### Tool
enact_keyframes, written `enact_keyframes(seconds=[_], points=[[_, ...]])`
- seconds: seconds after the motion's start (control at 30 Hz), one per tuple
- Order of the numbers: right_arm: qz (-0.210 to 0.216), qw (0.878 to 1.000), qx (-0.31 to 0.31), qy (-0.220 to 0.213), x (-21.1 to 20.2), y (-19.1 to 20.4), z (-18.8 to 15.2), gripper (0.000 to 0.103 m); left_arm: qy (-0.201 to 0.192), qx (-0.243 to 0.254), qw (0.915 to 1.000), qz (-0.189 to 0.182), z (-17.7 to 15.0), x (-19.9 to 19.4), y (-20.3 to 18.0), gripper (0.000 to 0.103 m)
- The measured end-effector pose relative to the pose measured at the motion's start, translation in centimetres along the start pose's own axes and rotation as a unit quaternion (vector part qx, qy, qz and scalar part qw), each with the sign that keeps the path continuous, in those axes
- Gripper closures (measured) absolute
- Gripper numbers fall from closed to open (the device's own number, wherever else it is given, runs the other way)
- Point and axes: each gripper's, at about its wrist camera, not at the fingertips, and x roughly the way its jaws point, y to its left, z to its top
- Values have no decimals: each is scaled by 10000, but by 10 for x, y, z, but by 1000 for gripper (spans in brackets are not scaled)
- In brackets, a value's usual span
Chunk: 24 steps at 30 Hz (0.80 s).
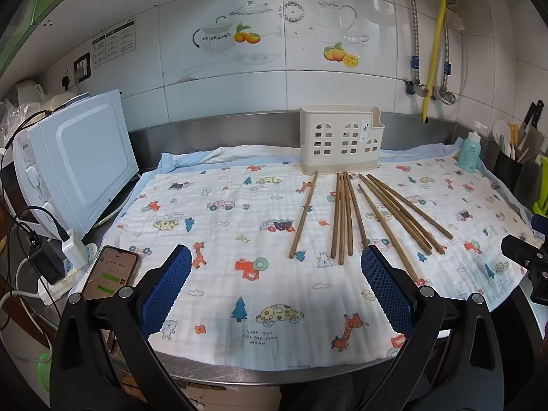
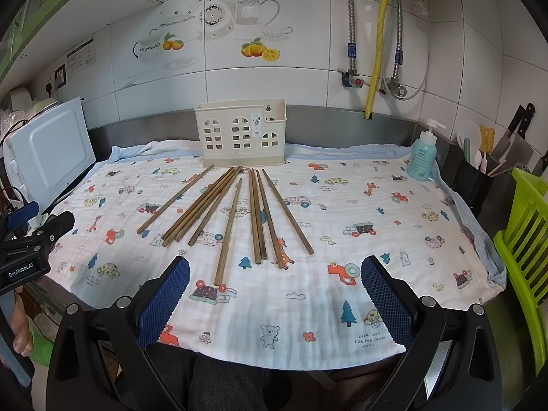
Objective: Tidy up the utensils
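Note:
Several brown wooden chopsticks (image 1: 346, 215) (image 2: 233, 212) lie loose on a cartoon-print cloth (image 1: 239, 233) (image 2: 342, 226). A cream plastic utensil holder (image 1: 339, 138) (image 2: 241, 133) stands upright at the back, just behind the chopstick tips. My left gripper (image 1: 275, 257) is open and empty, near the front edge, left of the chopsticks. My right gripper (image 2: 275, 267) is open and empty, near the front edge, just in front of the chopsticks' near ends. The right gripper shows at the right edge of the left wrist view (image 1: 524, 260). The left gripper shows at the left edge of the right wrist view (image 2: 30, 239).
A white microwave (image 1: 75, 161) (image 2: 48, 150) stands at the left, with a phone (image 1: 109, 270) and cables in front of it. A teal pump bottle (image 2: 423, 157) (image 1: 469, 152) stands back right. A black holder with knives and tools (image 2: 479, 167) and a green rack (image 2: 524, 233) are at the right.

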Motion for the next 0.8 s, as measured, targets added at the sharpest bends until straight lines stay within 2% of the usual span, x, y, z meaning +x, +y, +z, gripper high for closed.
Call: enact_keyframes(seconds=[0.8], points=[[20, 10000, -18, 9, 5, 2, 1, 6, 38, -15, 10000, -18, 3, 9, -1, 5]])
